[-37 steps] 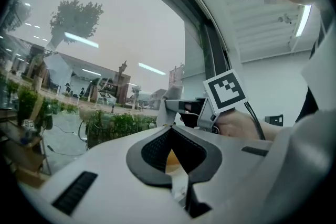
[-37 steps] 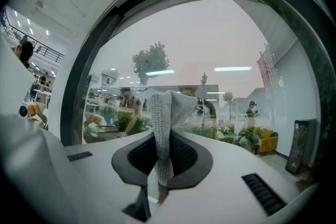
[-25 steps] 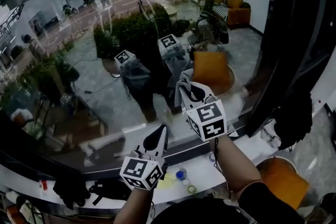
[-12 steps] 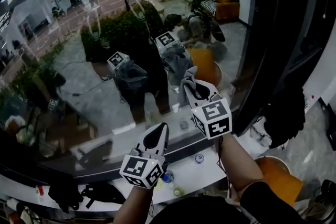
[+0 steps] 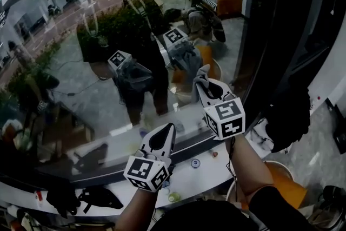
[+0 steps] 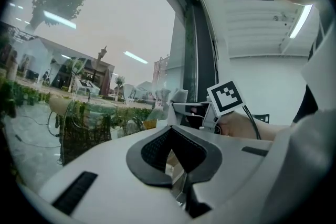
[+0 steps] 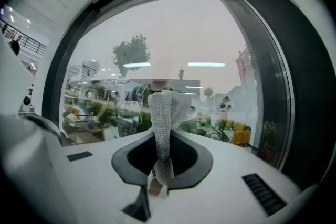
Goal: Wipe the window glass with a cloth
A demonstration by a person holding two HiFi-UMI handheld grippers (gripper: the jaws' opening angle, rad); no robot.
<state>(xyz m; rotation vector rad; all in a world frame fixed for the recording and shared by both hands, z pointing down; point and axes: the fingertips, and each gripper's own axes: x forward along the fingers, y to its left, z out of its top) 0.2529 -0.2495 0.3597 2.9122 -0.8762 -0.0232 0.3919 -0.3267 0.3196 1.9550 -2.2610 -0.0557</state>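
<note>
The right gripper view shows plainly what the head view only hints at: the right gripper (image 7: 160, 162) has its jaws clamped on a grey knitted cloth (image 7: 167, 113) that stands up against the window glass (image 7: 157, 39) (reflections make actual contact hard to judge). The left gripper view shows the left gripper (image 6: 176, 162) pressed together on nothing. Compared with a second ago, the cloth sits further right, nearer the dark window frame (image 5: 270, 35).

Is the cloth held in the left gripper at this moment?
No, the grey cloth is clamped in the right gripper, while the left gripper is shut with nothing in it.
</note>
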